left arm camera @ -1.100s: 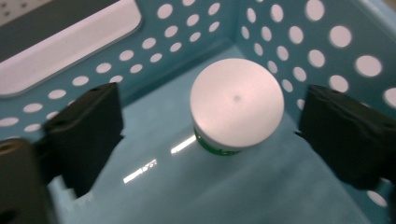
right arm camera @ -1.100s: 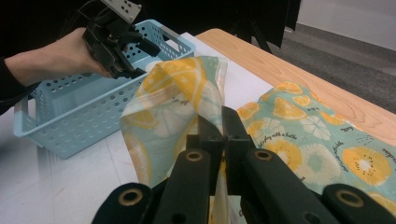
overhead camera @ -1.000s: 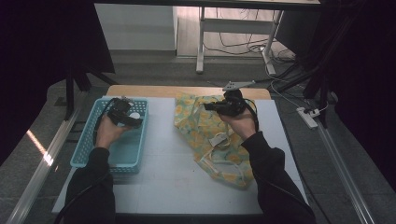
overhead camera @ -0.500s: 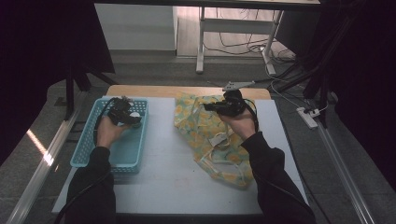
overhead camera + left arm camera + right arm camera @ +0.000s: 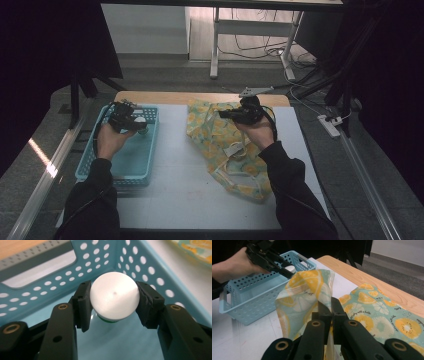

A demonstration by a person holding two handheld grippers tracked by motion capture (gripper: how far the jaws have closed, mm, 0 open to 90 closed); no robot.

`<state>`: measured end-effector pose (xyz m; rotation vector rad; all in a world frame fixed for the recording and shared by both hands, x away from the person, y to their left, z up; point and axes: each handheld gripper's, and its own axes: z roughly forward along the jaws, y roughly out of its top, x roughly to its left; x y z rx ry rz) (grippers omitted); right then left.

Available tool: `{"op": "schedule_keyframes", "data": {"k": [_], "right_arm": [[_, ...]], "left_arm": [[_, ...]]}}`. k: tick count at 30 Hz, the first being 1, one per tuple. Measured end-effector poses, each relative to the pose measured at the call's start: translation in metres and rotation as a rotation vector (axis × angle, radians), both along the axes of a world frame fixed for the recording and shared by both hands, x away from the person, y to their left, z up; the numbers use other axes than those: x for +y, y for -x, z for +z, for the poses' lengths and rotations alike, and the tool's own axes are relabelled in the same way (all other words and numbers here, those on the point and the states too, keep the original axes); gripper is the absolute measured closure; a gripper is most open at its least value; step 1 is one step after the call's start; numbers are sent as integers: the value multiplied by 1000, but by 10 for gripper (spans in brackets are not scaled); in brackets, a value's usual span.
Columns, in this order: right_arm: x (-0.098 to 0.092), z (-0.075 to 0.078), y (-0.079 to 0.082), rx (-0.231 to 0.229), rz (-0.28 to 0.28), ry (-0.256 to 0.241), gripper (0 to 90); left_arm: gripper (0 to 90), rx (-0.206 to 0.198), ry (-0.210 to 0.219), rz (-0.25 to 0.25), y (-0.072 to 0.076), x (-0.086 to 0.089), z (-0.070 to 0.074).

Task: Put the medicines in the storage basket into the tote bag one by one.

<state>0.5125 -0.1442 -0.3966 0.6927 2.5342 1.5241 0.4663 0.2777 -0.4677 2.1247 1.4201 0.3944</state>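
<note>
holding the white ball (image 5: 114,295) low inside the blue basket (image 5: 100,165) looks like the step in hand, with the ball clamped across its widest part by the left gripper (image 5: 113,302). a green band peeks out under the ball in the left gripper view, so it may be a round cap on something; i cannot tell which. both pads press on opposite sides of the ball and the jaws stand about a ball's width apart, closed firmly on it. to do this well, i judge the left hand should keep the squeeze even and lower straight down toward the basket floor before letting go, since a smooth round thing could roll or pop sideways out of flat pads. the perforated walls are near on two sides, so the far corner leaves little room to swing.

the ball sits right between the left jaws, touching both, near the far right corner of the basket in the high view (image 5: 140,120).

the right gripper (image 5: 329,308) is pinched tight on a raised fold of the fruit-print cloth bag (image 5: 387,320), lifting that edge above the white table (image 5: 180,190). it should hold steady, well apart from the basket.
</note>
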Motion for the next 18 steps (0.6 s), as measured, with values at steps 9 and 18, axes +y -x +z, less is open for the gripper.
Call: {"op": "schedule_keyframes", "data": {"k": [9,18], "right_arm": [[2,1,0,2,3,-3,893],[6,1,2,1,10,-5,893]], "left_arm": [[510,-35,43,-25,18,-3,26],[510,-69,71,-93,41,-16,46]]}}
